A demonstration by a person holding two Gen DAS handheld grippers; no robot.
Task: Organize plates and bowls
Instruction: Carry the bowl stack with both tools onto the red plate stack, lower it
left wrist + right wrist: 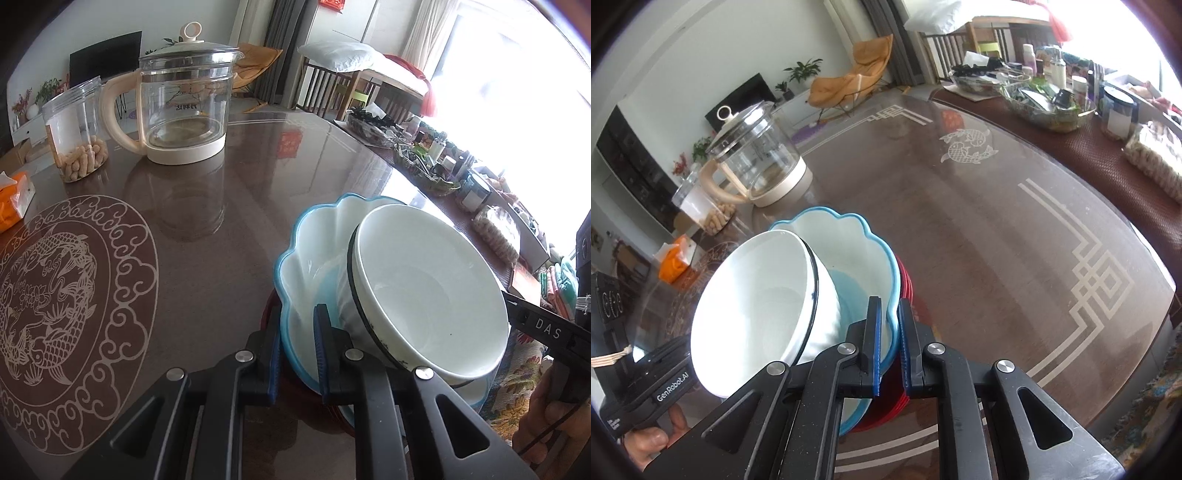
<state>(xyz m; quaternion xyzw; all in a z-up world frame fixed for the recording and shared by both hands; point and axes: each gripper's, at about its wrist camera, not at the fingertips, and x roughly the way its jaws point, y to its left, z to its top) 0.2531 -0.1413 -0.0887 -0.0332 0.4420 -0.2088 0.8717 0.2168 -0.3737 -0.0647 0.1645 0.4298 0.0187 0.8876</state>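
A white bowl with a dark rim (432,291) (753,306) lies tilted inside a scalloped blue-edged bowl (314,240) (857,251). The blue bowl rests on a stack of red plates (908,295), of which only a red edge (267,314) shows in the left wrist view. My left gripper (297,321) is shut on the blue bowl's near rim. My right gripper (888,314) is shut on the same bowl's rim from the opposite side. Each gripper shows at the edge of the other's view, the right one (546,328) and the left one (661,376).
The stack stands on a glossy brown table (997,240) with carp patterns. A glass kettle (184,99) and a clear jar of snacks (75,129) stand at the far side, an orange tissue pack (14,199) to the left. Cluttered trays and bottles (1049,99) line the window side.
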